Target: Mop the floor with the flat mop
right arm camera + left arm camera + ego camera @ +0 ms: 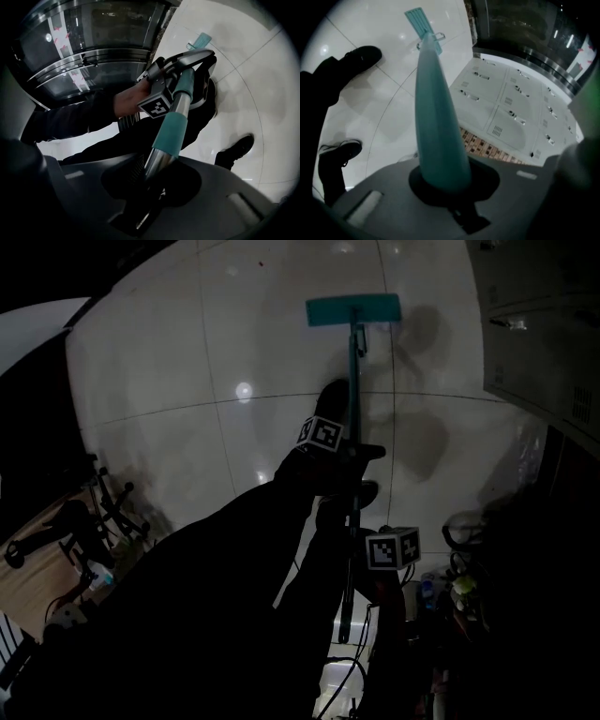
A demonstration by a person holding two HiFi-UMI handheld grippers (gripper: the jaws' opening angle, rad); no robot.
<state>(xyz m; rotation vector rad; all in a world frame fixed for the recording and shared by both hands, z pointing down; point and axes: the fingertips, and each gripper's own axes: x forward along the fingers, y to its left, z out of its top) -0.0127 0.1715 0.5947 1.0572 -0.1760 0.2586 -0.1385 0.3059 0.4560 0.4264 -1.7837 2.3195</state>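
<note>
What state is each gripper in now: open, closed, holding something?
Left gripper: closed on the mop handle.
Right gripper: closed on the same mop handle.

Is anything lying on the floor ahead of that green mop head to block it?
Nothing visible does. The mop head lies on bare white floor tiles; the lockers stand off to its right, and the person's shoe is behind it.

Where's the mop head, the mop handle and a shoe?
mop head [353,310]: head view, middle of the teal pad.
mop handle [436,122]: left gripper view, teal shaft above the jaws.
shoe [364,56]: left gripper view, top of the upper shoe.
</note>
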